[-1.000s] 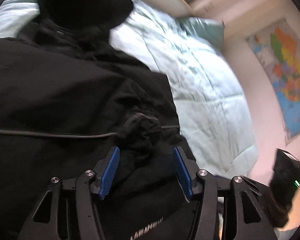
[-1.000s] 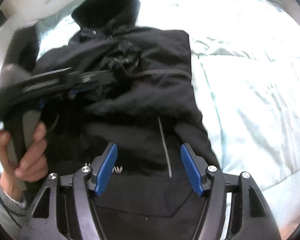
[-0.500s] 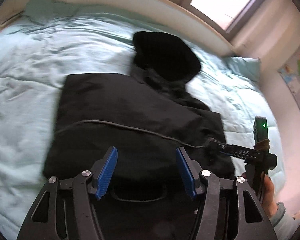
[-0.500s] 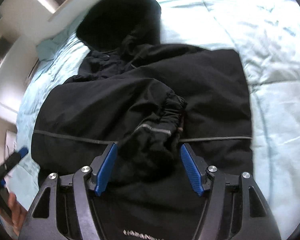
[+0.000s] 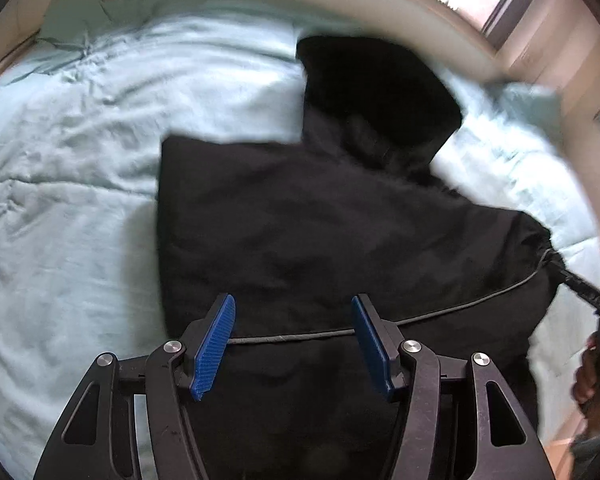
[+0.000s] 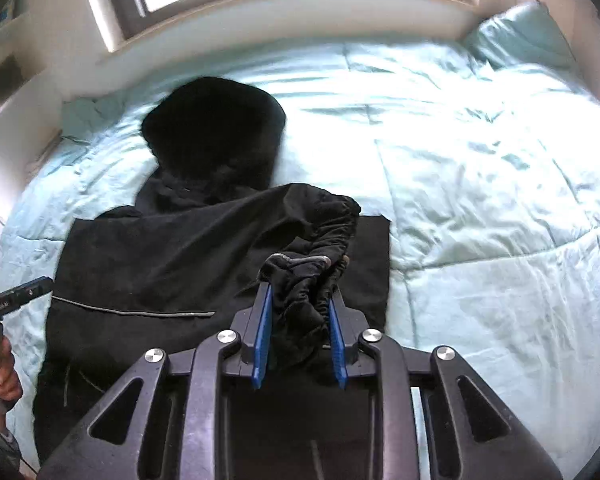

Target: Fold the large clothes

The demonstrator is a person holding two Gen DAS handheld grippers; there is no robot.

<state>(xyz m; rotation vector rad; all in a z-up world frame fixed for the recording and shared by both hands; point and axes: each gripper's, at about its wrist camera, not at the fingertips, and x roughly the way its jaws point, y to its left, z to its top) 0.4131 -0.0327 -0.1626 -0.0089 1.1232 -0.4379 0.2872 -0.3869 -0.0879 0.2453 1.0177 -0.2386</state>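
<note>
A large black hooded jacket [image 5: 320, 232] lies flat on a light blue duvet, hood [image 5: 376, 84] toward the window. My left gripper [image 5: 294, 344] is open and empty above the jacket's lower part, near a grey reflective stripe [image 5: 440, 312]. My right gripper [image 6: 298, 332] is shut on the jacket's sleeve cuff [image 6: 300, 296] and holds the sleeve [image 6: 324, 216] lifted across the body of the jacket [image 6: 160, 264]. The right gripper also shows at the right edge of the left wrist view [image 5: 580, 288], pulling the cloth taut.
The light blue duvet [image 6: 480, 200] covers the bed, with wide bare areas right of the jacket and in the left wrist view [image 5: 60, 160]. A pillow [image 6: 520, 36] lies at the head. A window sill [image 6: 280, 0] runs behind. The other hand-held gripper [image 6: 16, 300] is at left.
My right gripper has closed on the sleeve cuff and lifted it. My left gripper has drawn back and swung left, staying open. Both views now show more of the bed.
</note>
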